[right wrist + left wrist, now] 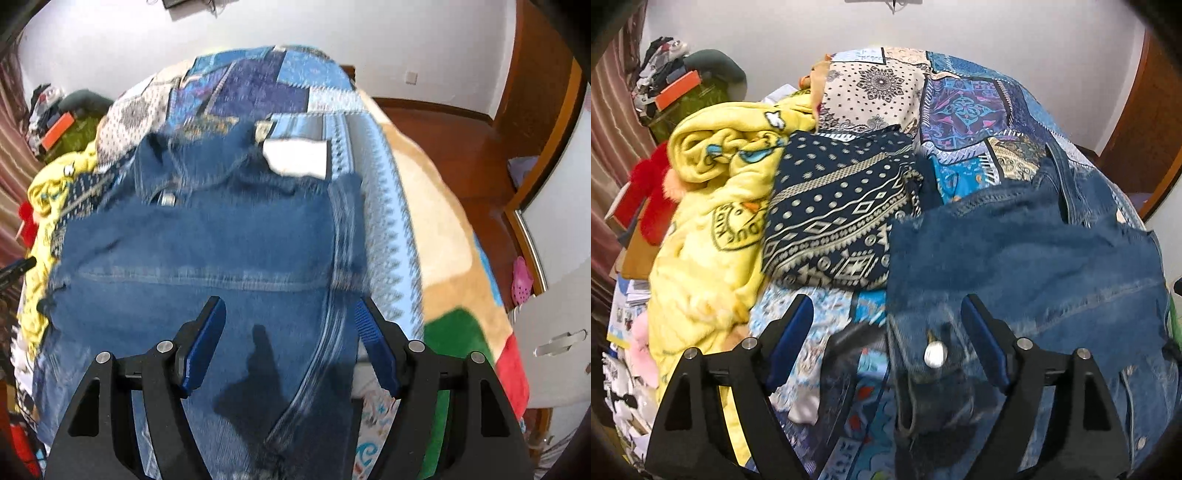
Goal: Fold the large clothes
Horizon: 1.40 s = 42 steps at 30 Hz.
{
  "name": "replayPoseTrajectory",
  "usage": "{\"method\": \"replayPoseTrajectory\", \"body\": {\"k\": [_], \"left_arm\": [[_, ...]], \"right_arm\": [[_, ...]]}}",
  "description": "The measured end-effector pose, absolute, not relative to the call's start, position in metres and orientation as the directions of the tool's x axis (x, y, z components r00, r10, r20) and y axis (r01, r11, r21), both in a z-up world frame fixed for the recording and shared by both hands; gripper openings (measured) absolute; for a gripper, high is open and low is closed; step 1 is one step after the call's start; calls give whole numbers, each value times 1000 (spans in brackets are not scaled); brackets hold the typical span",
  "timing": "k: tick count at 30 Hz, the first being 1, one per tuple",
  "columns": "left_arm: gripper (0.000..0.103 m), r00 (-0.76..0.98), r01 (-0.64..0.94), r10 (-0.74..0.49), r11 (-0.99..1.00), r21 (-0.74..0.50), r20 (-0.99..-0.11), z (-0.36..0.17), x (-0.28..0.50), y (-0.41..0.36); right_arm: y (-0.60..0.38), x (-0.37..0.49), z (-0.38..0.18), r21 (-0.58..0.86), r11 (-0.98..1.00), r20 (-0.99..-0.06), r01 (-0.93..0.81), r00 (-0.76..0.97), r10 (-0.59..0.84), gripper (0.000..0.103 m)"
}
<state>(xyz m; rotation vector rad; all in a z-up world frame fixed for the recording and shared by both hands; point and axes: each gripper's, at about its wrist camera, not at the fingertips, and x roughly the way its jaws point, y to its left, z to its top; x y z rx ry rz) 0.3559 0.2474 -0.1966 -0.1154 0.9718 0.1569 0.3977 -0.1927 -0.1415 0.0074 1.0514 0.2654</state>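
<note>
Denim jacket (207, 251) on patchwork bedspread (960, 107), white wall (775, 33) behind; both grippers spread, empty.

Black gripper (886, 314) frames, blue ribbed fingers (373, 339), silver screws.

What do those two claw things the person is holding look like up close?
Both match: the left gripper and right gripper have black angular frames with triangular cut-outs, silver round bolts, and two flat blue finger pads. No cables, sleeves or hands show.

a home bedroom is shown: a bed is covered by a blue patchwork-print bedspread (964, 110), clothes are heaped beside it, and a brown wooden door frame (532, 122) is seen against white walls.
</note>
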Motion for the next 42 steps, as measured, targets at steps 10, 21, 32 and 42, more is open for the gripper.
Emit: {"method": "replayPoseTrajectory", "body": {"k": [10, 21, 32, 42], "left_arm": [[82, 429, -225, -101, 950, -214, -897, -259, 425, 266], [39, 447, -204, -216, 920, -334, -868, -274, 440, 257], [16, 628, -158, -33, 973, -169, -777, -187, 431, 263], [15, 575, -259, 123, 965, -38, -809, -195, 468, 304]], "right_arm": [[-212, 453, -164, 184, 975, -871, -126, 438, 221, 79], [-212, 485, -187, 264, 960, -857, -99, 433, 280, 50], [-154, 514, -116, 230, 935, -790, -270, 509, 342, 14], [-125, 554, -146, 137, 966, -822, -221, 518, 236, 15]]}}
